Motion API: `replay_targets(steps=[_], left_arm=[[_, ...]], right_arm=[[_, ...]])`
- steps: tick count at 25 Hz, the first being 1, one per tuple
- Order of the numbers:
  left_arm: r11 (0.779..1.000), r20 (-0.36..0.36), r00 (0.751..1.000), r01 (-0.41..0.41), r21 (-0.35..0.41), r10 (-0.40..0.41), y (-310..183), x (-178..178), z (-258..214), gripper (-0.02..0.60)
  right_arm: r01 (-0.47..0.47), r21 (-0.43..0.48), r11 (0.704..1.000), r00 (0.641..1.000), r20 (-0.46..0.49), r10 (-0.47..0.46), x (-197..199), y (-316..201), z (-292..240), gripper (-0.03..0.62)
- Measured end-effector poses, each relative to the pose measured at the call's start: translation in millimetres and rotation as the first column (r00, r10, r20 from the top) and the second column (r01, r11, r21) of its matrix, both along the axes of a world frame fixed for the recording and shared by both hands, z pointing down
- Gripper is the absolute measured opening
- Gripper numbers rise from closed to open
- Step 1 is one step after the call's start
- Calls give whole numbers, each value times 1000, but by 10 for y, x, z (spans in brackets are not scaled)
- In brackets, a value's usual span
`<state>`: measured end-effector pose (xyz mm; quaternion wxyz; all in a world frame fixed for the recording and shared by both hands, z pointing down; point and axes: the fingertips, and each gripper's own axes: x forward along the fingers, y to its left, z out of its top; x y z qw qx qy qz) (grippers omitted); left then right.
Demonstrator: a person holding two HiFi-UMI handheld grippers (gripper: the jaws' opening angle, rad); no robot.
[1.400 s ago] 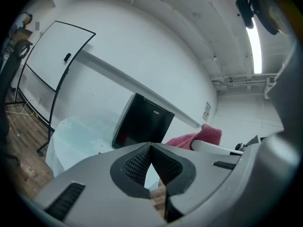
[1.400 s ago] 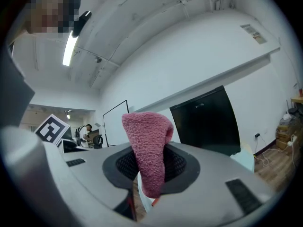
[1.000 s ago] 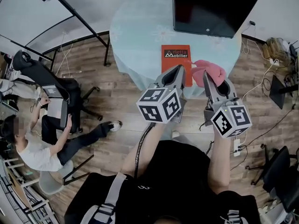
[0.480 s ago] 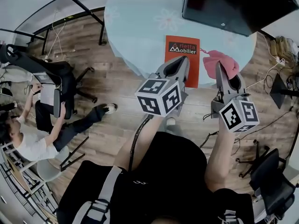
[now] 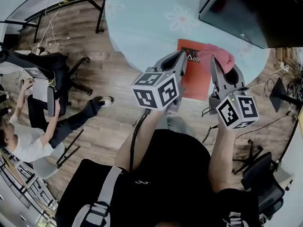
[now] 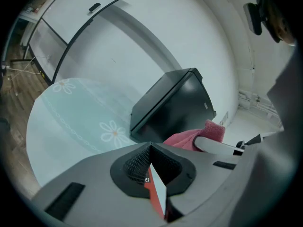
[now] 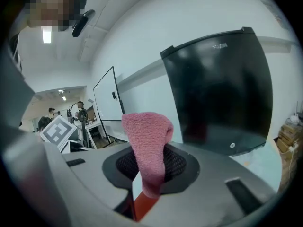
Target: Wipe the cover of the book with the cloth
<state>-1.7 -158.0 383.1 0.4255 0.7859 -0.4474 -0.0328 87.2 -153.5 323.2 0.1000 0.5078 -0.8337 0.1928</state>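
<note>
Two tools hover over the red book [image 5: 196,83] on the bench [image 5: 142,27]. The right tool [image 5: 216,61] pinches the pink cloth [image 5: 221,54], while the left tool [image 5: 182,56] is closed and empty.

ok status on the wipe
Left gripper shut, at edge of book. Right gripper shut on pink cloth, over the book. Nothing blocking.

- your cloth [image 5: 225,56]: plain pink
- your book [image 5: 196,79]: orange-red cover, black label with white lettering
- your table [image 5: 142,27]: pale teal, white daisies
- monitor [image 5: 255,13]: black
</note>
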Motion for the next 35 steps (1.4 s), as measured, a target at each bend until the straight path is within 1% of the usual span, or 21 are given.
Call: replay_targets(steps=[2, 4, 6, 10, 13, 17, 19, 22, 25, 28, 31, 33, 35], left_arm=[[999, -14, 999, 34, -21, -34, -105, -102, 92, 12], [997, -4, 998, 62, -41, -63, -164, -192, 172, 12], [996, 22, 997, 75, -54, -74, -208, -262, 243, 12], [994, 23, 997, 80, -78, -78, -299, -342, 344, 12], [993, 49, 996, 82, -89, -78, -322, -319, 395, 12], [985, 61, 991, 126, -115, -120, -371, -370, 496, 12], [983, 85, 988, 135, -121, -125, -360, -383, 568, 12], [980, 134, 984, 137, -141, -118, -326, -357, 700, 12], [976, 182, 978, 130, -176, -98, -310, -328, 846, 12], [969, 202, 974, 144, -201, -103, -285, -364, 949, 12], [965, 211, 969, 169, -203, -126, -299, -374, 968, 12], [961, 217, 965, 189, -202, -144, -302, -371, 967, 12], [959, 229, 963, 194, -208, -145, -284, -380, 996, 12]], right_arm=[[18, -9, 1000, 1000, -17, -19, -102, -91, 44, 91], [33, -19, 999, 999, -35, -34, -174, -142, 78, 90], [40, -30, 999, 998, -46, -42, -233, -195, 114, 90], [49, -47, 998, 995, -80, -53, -373, -310, 198, 91], [76, -73, 994, 994, -68, -81, -421, -354, 304, 90], [101, -107, 989, 994, -40, -106, -486, -425, 511, 91], [113, -110, 987, 990, -69, -121, -532, -430, 617, 90], [161, -109, 981, 977, -126, -174, -625, -448, 767, 89], [185, -117, 976, 970, -139, -200, -674, -511, 925, 91], [195, -144, 970, 966, -142, -216, -723, -523, 1106, 91], [194, -160, 968, 963, -157, -219, -703, -506, 1242, 91], [187, -168, 968, 967, -145, -211, -671, -499, 1297, 91], [179, -182, 967, 968, -146, -206, -665, -496, 1365, 91]])
